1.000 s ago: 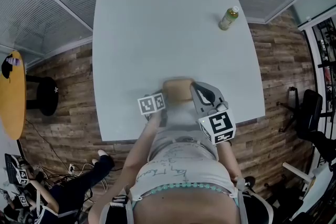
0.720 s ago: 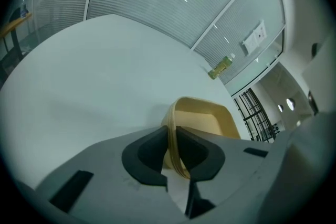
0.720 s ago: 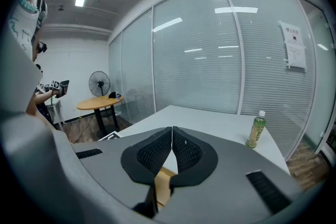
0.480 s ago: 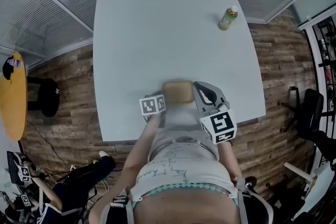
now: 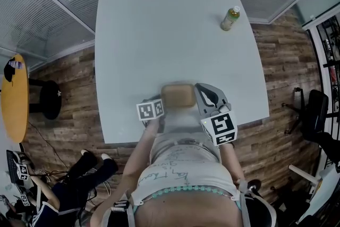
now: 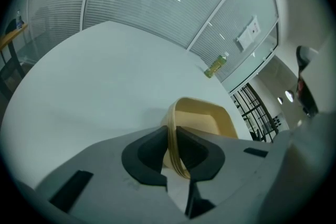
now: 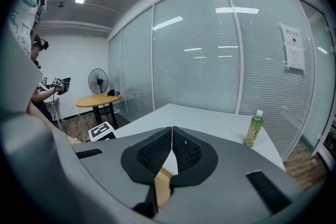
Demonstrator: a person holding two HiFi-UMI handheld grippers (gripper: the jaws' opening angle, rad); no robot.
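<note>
Jaws of the left gripper (image 6: 175, 139) pinch the rim of the tan tray (image 6: 205, 118), by the near edge of the white table (image 5: 159, 34). Right gripper (image 7: 172, 136) jaws are pressed together, just beside the tray.

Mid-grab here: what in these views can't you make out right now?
Head view: the near edge of the tray, covered by the person's body.
Left gripper view: the left gripper is clamped on the rim, and its own body hides the tray's near half.
Right gripper view: the right gripper has its jaws together. Only a tan sliver shows below, so a pinch on the tray is unclear.
All views: the label on the bottle is too small.
</note>
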